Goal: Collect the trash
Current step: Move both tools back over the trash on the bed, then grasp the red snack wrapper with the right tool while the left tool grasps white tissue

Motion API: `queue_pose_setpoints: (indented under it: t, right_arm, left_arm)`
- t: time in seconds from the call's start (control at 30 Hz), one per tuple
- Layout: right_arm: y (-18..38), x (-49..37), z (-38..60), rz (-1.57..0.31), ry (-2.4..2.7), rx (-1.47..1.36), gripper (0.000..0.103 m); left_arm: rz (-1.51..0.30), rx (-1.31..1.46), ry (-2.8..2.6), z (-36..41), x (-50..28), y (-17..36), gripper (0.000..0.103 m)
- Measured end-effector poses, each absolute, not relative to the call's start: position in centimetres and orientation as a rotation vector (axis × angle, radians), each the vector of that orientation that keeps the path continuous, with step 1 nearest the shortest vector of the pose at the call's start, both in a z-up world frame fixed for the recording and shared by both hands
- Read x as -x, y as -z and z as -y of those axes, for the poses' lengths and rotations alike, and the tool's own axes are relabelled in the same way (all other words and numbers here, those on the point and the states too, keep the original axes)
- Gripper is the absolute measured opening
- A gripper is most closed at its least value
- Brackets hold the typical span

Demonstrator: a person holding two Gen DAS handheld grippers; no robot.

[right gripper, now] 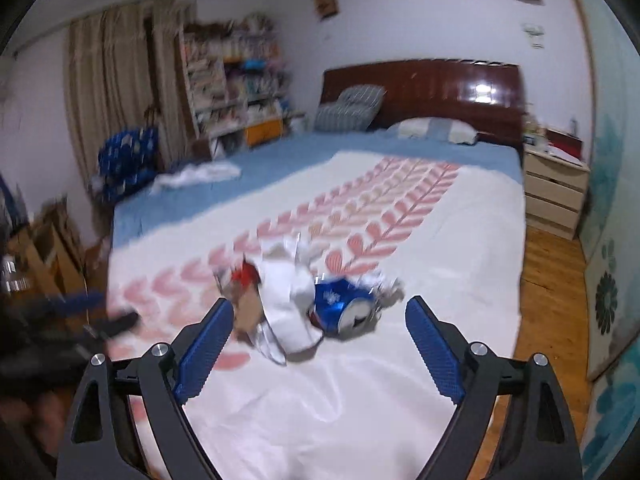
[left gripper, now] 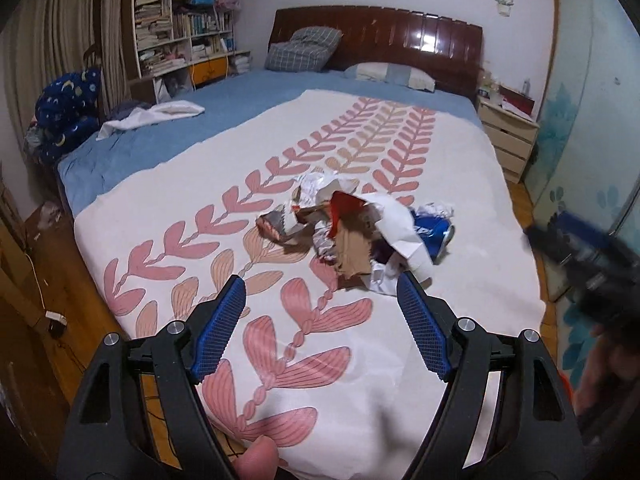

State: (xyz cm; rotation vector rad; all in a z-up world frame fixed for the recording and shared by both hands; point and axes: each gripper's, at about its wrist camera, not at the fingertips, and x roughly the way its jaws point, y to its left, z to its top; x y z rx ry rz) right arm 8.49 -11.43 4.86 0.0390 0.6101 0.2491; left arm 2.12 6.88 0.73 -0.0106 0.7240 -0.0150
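Ahead of and below the left hand-held gripper (left gripper: 320,296): a bed (left gripper: 168,136) with a blue sheet, overlaid by a white bedspread (left gripper: 460,184) printed with pink and tan leaf rows. Just beyond the fingertips, nearer the right finger, a trash pile (left gripper: 356,232): crumpled white paper, torn brown cardboard, a red scrap, a crushed blue can (left gripper: 434,236). Jaws wide apart, nothing between them. Same for the right hand-held gripper (right gripper: 320,308): spread wide, empty, pile just past its tips, can (right gripper: 342,306) between the fingers' lines. Farther ahead, a dark wooden headboard (left gripper: 376,36) and pillows; ahead-left, a crammed bookshelf (left gripper: 184,20) and beige curtains; ahead-right, a pale nightstand (left gripper: 508,136). Writing on the can too blurred to read.
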Motion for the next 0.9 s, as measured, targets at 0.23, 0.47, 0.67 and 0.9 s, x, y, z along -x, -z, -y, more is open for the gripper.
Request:
queue_pose_setpoints:
  t: [0.23,0.47,0.67,0.9]
  right_arm:
    - [-1.5,-12.6,9.7,-0.688,-0.283,-0.092,0.086]
    - [0.4,-14.2,7.2,-0.713,-0.306,-0.078,0.086]
    - [1.6,-16.1,6.3,-0.743,-0.301,-0.058,0.086]
    - [5.9,-20.5,4.9,-0.861,-0.291,-0.028,0.076]
  left_arm:
    - [-0.745,0.051,0.001,-8.2,-2.9,-0.4,0.078]
    - [-0.752,0.053,0.008,-8.0,-3.0,-0.2,0.078]
    - [-0.762,0.058,0.013,-7.8,-2.9,0.1,0.078]
    - [-0.782,0.064,0.015,-7.7,-3.3,0.6,0.078]
